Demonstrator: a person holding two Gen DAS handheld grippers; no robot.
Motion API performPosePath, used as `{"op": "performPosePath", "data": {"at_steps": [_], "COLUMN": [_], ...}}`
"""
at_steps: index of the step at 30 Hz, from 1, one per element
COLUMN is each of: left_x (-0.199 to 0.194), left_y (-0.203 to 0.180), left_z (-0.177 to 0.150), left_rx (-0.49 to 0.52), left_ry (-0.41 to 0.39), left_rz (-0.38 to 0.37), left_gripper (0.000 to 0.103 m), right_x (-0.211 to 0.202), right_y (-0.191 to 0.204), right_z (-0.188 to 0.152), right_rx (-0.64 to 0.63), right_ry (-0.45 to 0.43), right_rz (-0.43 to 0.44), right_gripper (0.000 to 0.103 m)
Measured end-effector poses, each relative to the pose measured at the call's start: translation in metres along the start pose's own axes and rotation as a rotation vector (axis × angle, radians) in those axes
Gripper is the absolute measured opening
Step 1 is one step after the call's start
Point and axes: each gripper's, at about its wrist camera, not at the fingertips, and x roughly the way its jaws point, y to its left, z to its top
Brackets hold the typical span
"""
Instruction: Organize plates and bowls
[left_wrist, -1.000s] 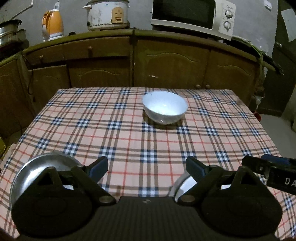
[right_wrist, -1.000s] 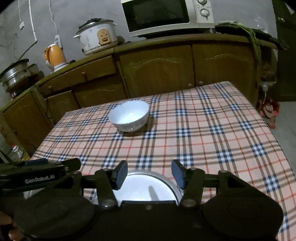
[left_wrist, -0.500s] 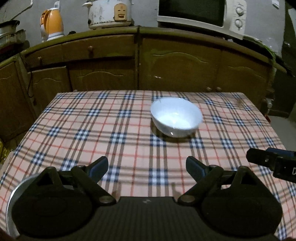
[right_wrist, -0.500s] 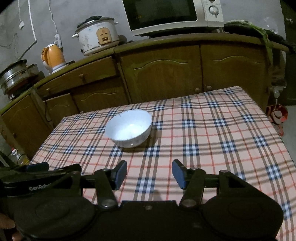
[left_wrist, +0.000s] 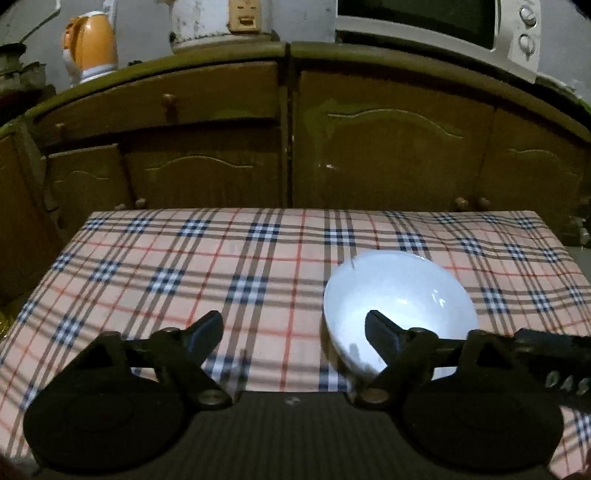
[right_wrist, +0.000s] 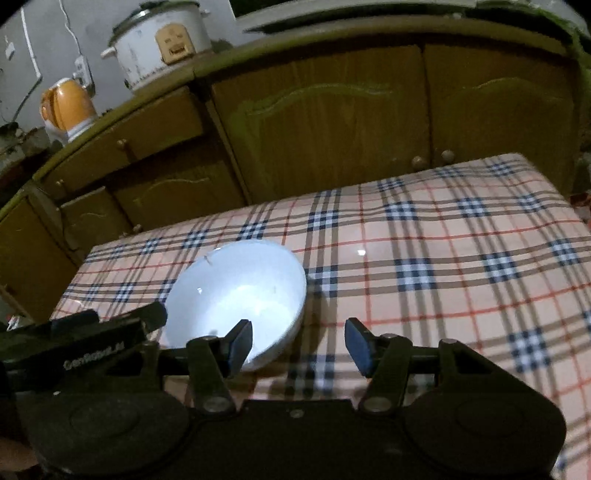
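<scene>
Cabinet run along the back wall – its far ends curve out of view in both cameras. Table under a plaid cloth, near edge hidden behind the gripper bodies in each view. Microwave cut off at the top in the left view, only a sliver in the right view; no readable marking on it. Rice cooker – one, lid cropped in the left view; its front panel too blurred to read. Orange kettle – one, blurred. Some dark pot shapes at the far left edge, can't make them out.

One white bowl, upright on the cloth, right of table centre in the left view, empty as far as I can see. Near rim partly covered by gripper fingers in both views.

Left gripper: jaws closing, spread wide, its right finger over the bowl's inside, left finger over bare cloth – near rim sits between them, contact not clear. Right gripper: jaws spread, left finger over the bowl's near-right rim, nothing pinched.

Writing: "GenRobot.AI" on the left gripper's body in the right view, smeared; "DAS" cut off on the right gripper's body in the left view.
</scene>
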Motion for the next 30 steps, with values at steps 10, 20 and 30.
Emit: {"op": "performPosePath", "data": {"at_steps": [10,20,30], "left_x": [0.043,0.000,-0.086], "left_y": [-0.008,-0.008,-0.025], "left_z": [-0.004,-0.016,-0.026], "left_rx": [0.033,0.033,0.045], "left_ry": [0.082,0.060,-0.031], "left_rz": [-0.091,-0.105,-0.092], "left_gripper": [0.014,0.012,0.012], "right_x": [0.050,0.016,-0.073], "right_y": [-0.004,0.002,0.014], "right_z": [0.000,-0.014,-0.027], "right_rx": [0.071,0.035,-0.024], "right_ry": [0.069,0.051,-0.040], "right_rz": [0.060,0.032,0.024], "right_gripper": [0.032,0.031,0.030]}}
